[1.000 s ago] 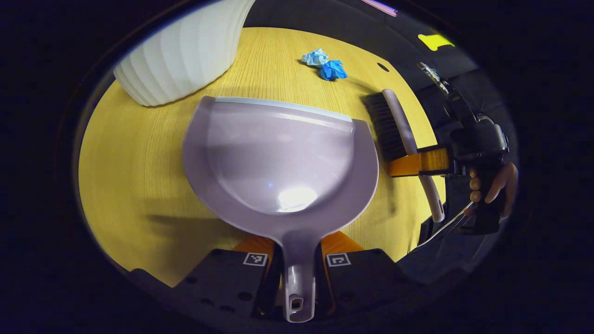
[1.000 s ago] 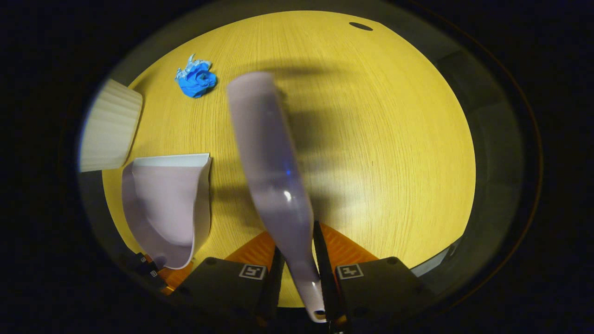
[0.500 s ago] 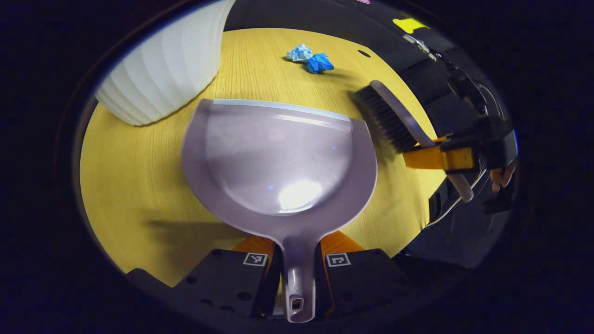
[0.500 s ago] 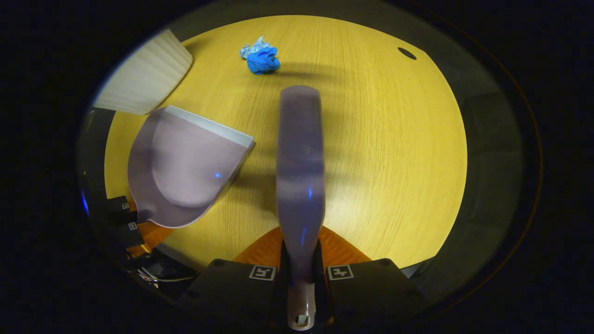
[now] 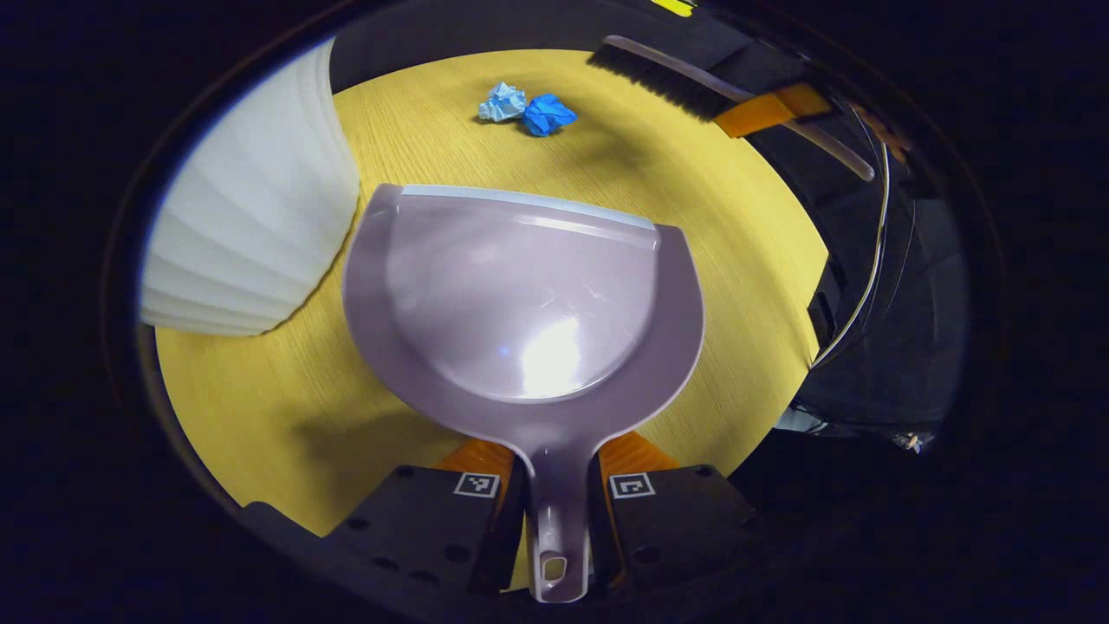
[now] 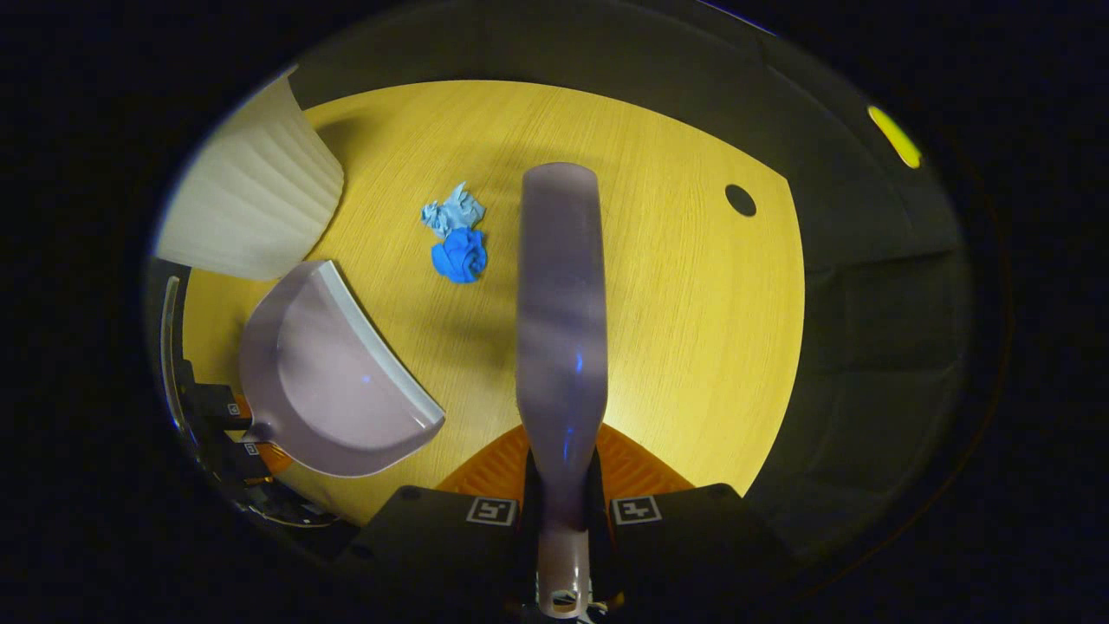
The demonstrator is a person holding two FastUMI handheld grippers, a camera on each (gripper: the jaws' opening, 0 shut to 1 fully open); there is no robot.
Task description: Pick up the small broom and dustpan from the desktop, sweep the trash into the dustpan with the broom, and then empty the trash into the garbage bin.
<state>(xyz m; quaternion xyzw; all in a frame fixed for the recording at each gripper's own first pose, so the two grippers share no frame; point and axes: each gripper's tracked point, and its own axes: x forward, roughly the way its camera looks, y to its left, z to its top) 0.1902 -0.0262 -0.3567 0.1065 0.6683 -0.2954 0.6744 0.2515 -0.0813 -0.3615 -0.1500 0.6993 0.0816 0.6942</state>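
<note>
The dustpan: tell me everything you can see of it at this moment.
The dustpan is pale lilac, glossy plastic by its look, a rounded scoop with raised side walls, a lighter strip along its straight front lip and a short handle with a hanging hole. It holds no trash. The left gripper is shut on the handle. The lip points toward the two crumpled blue paper balls but lies apart from them. The white ribbed bin stands close by its left side on the wooden desktop.

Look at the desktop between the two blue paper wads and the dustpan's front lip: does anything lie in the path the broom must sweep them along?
Nothing visible does. Bare wooden desktop separates the paper wads from the dustpan lip. The white ribbed garbage bin stands off to one side of that stretch, and the broom is beside the wads.
</note>
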